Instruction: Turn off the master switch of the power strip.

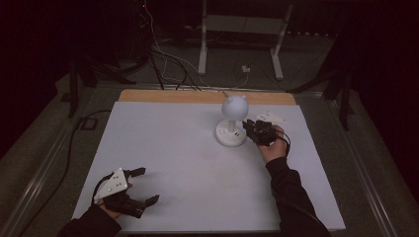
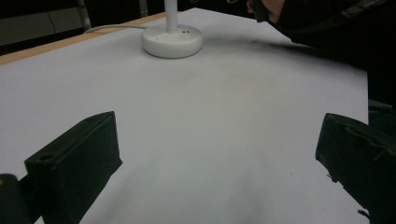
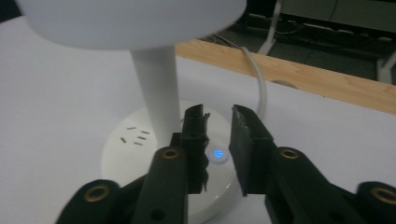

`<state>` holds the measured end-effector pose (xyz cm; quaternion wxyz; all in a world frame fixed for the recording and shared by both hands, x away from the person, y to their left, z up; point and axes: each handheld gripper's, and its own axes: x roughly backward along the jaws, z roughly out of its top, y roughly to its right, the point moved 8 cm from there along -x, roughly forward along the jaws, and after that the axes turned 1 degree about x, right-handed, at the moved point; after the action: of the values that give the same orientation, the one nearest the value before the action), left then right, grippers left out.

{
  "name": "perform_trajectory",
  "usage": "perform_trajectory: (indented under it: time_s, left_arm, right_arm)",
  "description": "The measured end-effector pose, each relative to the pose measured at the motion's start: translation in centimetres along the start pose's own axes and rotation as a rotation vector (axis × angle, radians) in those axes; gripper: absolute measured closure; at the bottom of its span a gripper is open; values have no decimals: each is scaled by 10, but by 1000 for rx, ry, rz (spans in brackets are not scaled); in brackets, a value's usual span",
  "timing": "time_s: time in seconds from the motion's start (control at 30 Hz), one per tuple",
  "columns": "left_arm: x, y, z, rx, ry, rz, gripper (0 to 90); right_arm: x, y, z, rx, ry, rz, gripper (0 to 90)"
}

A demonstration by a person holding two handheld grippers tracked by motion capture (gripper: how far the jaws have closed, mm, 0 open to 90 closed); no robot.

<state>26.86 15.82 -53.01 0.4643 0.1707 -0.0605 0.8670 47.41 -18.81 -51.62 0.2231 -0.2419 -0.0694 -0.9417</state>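
Note:
A small white desk lamp with a round head (image 1: 233,106) stands on its round base (image 1: 230,134) at the far right-middle of the white table. My right gripper (image 1: 249,129) hovers at the base's right edge, pointing left. In the right gripper view its jaws (image 3: 217,112) stand a narrow gap apart with nothing between them, just above a glowing blue button (image 3: 216,153) on the base (image 3: 130,149), beside the stem (image 3: 156,88). My left gripper (image 1: 150,185) rests near the front left edge, wide open and holding nothing (image 2: 219,154); the lamp base (image 2: 172,41) lies far ahead of it.
The white sheet (image 1: 188,163) covers the table, with a wooden strip (image 1: 197,96) along its far edge. The lamp's white cable (image 3: 259,88) runs off the back. Beyond the table, loose cables and a white desk frame (image 1: 202,49) stand on the dark floor.

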Motion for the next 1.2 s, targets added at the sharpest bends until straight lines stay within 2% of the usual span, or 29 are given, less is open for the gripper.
perform_trajectory:
  time_s: [0.13, 0.33, 0.93, 1.2]
  left_arm:
    - [0, 0, -1, 0, -5, 1, 4]
    - [0, 0, 0, 0, -4, 3, 4]
    - [0, -1, -1, 6, -6, 1, 4]
    - [0, -1, -1, 8, -6, 1, 4]
  right_arm:
    - [-7, 2, -5, 22, -19, -30, 847]
    - [-16, 2, -11, 27, -43, -32, 899]
    - [-37, 5, -23, 45, -72, -64, 900]
    - [-42, 5, -24, 42, -70, -61, 900]
